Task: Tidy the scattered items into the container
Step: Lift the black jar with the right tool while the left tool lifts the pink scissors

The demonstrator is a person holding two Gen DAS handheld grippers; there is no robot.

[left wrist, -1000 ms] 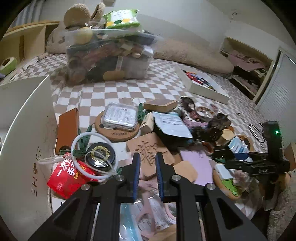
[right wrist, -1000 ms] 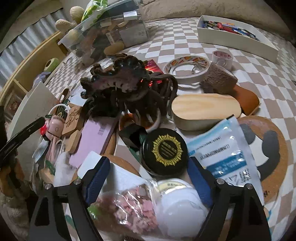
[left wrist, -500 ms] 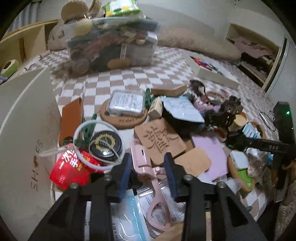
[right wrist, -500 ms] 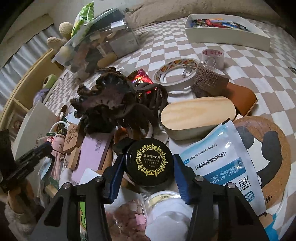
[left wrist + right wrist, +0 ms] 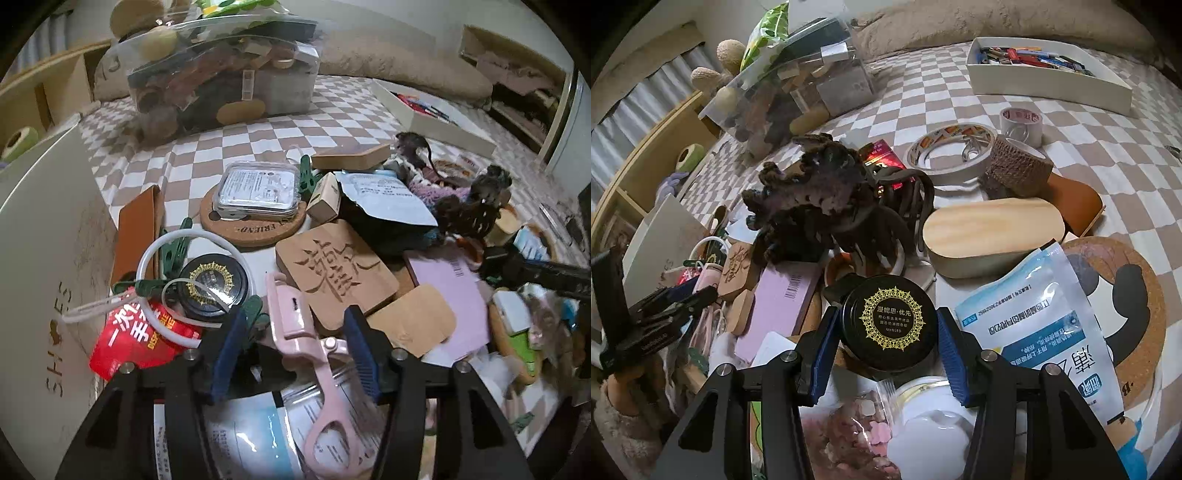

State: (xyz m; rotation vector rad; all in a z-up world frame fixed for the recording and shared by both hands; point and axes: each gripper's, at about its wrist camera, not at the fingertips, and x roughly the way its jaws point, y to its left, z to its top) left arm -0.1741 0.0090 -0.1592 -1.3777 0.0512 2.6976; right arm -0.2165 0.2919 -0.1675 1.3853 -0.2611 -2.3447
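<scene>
A clear plastic container [image 5: 221,74] full of items stands at the back of the checkered bed; it also shows in the right wrist view [image 5: 798,85]. My left gripper [image 5: 295,343] is open, its jaws on either side of a pink tool [image 5: 295,325] lying on the pile. My right gripper [image 5: 886,350] has its blue pads against both sides of a black round tin with gold print [image 5: 890,325]. A second black tin [image 5: 210,284] lies left of the pink tool under a white ring [image 5: 166,258].
Carved wooden block [image 5: 332,273], cork coaster with a clear case [image 5: 255,203], pink card [image 5: 450,288], dark hair clip [image 5: 820,192], wooden oval box [image 5: 993,229], tape rolls [image 5: 949,151], white tray of pens [image 5: 1045,70], white shoe box [image 5: 44,240] at left.
My left gripper has opened wide and moved down around the pink tool. My right gripper has narrowed from wide open onto the black tin.
</scene>
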